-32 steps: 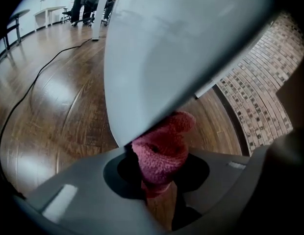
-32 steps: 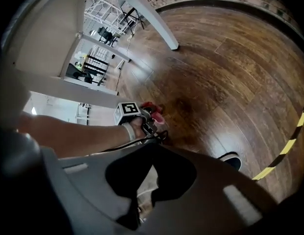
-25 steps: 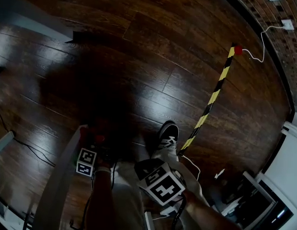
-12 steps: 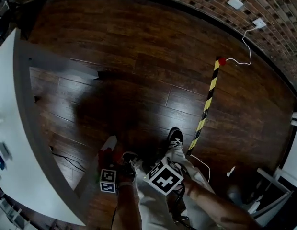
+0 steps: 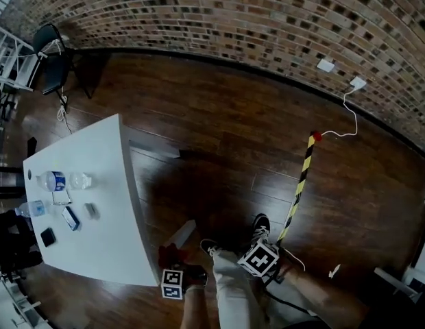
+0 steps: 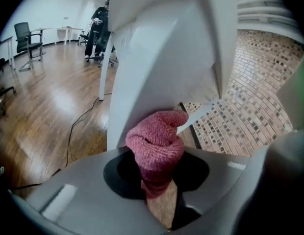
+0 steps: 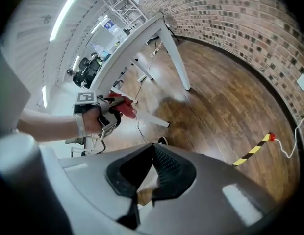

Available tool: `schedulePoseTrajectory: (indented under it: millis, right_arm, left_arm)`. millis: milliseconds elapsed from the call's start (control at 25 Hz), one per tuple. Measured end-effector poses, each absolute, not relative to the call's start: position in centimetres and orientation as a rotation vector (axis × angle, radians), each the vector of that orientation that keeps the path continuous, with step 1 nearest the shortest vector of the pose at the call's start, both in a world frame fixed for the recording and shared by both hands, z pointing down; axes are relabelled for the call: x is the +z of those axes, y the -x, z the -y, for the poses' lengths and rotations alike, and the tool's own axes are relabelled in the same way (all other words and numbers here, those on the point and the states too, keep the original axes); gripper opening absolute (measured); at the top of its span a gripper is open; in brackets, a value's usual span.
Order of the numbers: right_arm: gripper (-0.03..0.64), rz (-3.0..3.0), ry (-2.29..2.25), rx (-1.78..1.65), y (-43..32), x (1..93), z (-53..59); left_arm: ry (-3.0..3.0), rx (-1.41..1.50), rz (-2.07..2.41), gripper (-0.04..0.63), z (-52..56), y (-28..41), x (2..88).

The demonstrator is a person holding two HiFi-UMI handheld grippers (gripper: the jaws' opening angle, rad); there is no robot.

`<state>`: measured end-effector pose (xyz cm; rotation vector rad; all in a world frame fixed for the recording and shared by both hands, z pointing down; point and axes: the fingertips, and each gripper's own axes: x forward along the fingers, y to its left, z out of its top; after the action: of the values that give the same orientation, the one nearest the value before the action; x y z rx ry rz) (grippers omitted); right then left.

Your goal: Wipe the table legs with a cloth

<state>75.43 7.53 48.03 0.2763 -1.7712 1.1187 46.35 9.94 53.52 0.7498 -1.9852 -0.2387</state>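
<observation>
My left gripper (image 6: 157,177) is shut on a bunched red cloth (image 6: 156,141), which sits right against a white table leg (image 6: 157,67). In the head view the left gripper (image 5: 173,274) and the cloth (image 5: 168,256) are below the near corner of the white table (image 5: 123,184), beside its slanted leg (image 5: 182,233). The right gripper view also catches the left gripper (image 7: 102,115) and the cloth (image 7: 124,106) under the table (image 7: 135,43). My right gripper (image 7: 153,163) is shut with nothing in it, its marker cube (image 5: 259,258) to the right over the person's legs.
Bottles (image 5: 53,181) and small items lie on the tabletop. A yellow-black striped strip (image 5: 299,187) and a white cable (image 5: 349,112) cross the dark wood floor toward a brick wall (image 5: 233,19). A black chair (image 5: 51,53) stands far left.
The view has risen from near the floor, so the tabletop and brick wall now show. Both grippers have come up, the left one with the cloth alongside the table leg.
</observation>
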Motion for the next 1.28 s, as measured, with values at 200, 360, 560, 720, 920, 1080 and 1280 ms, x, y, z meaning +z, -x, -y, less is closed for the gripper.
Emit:
schedulePoseTrajectory:
  millis: [200,360,560,720,920,1080,1280]
  right_arm:
    - [0.003,1.795,-0.337,1.141,-78.0,43.0,-6.2]
    - [0.003,1.822,-0.302,1.057,-78.1,40.4,-4.9]
    - [0.003,1.805,-0.26,1.005,-78.2,39.3,-2.1]
    - [0.003,1.789,-0.263,1.008,-77.4,39.5,2.5]
    - [0.003,1.787,-0.246,0.956,-74.2,39.3,10.1]
    - [0.003,1.767,-0.245,0.916,-72.0,38.0,17.6]
    - [0.003,1.832,-0.332,0.875,-68.8,36.6,27.6]
  left_arm:
    - [-0.68,-0.315,2.03,0.11,-9.9,-46.3,47.1]
    - [-0.615,-0.433,2.015,0.11,-7.9,-46.2,45.4]
    - [-0.609,-0.478,1.989,0.11,-2.7,-46.2,45.0]
    - [-0.626,-0.471,1.971,0.11,3.2,-46.0,45.2]
    - [-0.647,-0.478,1.948,0.11,11.3,-44.9,44.6]
    - [-0.64,-0.458,1.899,0.11,17.6,-44.7,44.7]
    - [-0.696,-0.428,1.854,0.112,25.5,-44.1,44.5]
